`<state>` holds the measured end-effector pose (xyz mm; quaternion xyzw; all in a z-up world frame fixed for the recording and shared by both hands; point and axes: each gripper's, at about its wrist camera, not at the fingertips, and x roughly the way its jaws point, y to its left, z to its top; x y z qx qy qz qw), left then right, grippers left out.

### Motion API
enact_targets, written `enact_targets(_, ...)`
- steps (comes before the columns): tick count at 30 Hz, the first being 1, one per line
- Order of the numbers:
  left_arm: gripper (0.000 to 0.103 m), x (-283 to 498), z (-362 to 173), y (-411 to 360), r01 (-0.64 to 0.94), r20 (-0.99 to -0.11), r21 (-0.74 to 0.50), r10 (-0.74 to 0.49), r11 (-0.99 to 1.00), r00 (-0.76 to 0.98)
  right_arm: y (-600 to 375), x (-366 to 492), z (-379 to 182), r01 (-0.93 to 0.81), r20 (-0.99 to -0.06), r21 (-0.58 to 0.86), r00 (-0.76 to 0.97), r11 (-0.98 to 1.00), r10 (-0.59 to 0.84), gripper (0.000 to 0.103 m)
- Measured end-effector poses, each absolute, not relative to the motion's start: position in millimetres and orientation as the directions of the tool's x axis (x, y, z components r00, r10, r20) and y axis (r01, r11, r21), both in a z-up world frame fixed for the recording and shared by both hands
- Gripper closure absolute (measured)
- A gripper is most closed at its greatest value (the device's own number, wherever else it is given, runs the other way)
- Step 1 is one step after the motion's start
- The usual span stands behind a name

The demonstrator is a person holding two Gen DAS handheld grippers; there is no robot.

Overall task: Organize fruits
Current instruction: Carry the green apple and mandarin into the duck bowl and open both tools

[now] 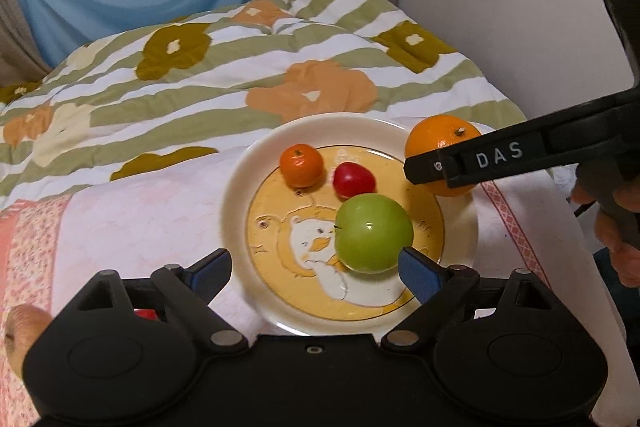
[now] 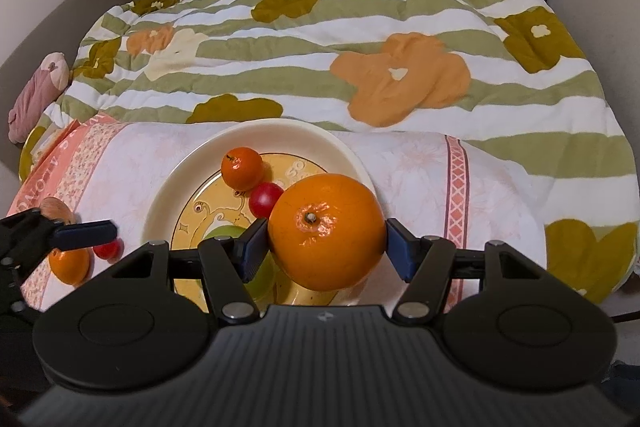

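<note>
Right gripper (image 2: 326, 245) clamps a large orange (image 2: 326, 231) at the plate's (image 1: 240, 187) right rim.

On the plate lie a small orange (image 1: 301, 165), a red fruit (image 1: 354, 179) and a green apple (image 1: 374, 231). The left gripper (image 1: 316, 267) hovers at the plate's near edge, its fingers spread wide and holding nothing, the apple just beyond them. Left of the plate, another orange (image 2: 69, 264) and a small red fruit (image 2: 107, 250) lie on the pink cloth (image 1: 140, 211).

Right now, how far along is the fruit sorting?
Done: small orange tangerine, red fruit and green apple sit on the yellow duck plate. In hand: right gripper clamps the large orange. Left: another orange and small red fruit on the cloth.
</note>
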<state>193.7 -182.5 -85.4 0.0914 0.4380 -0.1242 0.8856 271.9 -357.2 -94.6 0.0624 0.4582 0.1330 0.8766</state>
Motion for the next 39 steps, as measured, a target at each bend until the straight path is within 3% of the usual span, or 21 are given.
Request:
enact_targets(16, 0.009, 187, -84, -161, 0.228, -0.800, 0.053, -0.096, 0.972, 0.592, -332, 283, -108, -0.206, -0.797, 0.199, 0.535, 0.958, 0.281, 0.025)
enact_targets(18, 0.009, 187, -83, -160, 0.224, -0.800, 0.050, -0.095, 0.973, 0.592, -333, 281, -103, -0.208, -0.778, 0.190, 0.564, 0.959, 0.276, 0.021)
enact_targets(20, 0.009, 186, -83, -159, 0.222, -0.801, 0.049, -0.094, 0.974, 0.591, -333, 278, -100, -0.218, -0.771, 0.186, 0.572, 0.958, 0.280, 0.000)
enact_targets(31, 0.009, 172, -71, -158, 0.209, -0.795, 0.055, -0.084, 0.976, 0.601, -336, 261, -86, -0.197, -0.789, 0.143, 0.569, 0.970, 0.232, 0.000)
enact_targets(39, 0.009, 149, -39, -145, 0.172, -0.742, 0.069, -0.064, 0.983, 0.667, -337, 233, -49, -0.199, -0.762, 0.141, 0.604, 0.970, 0.235, 0.000)
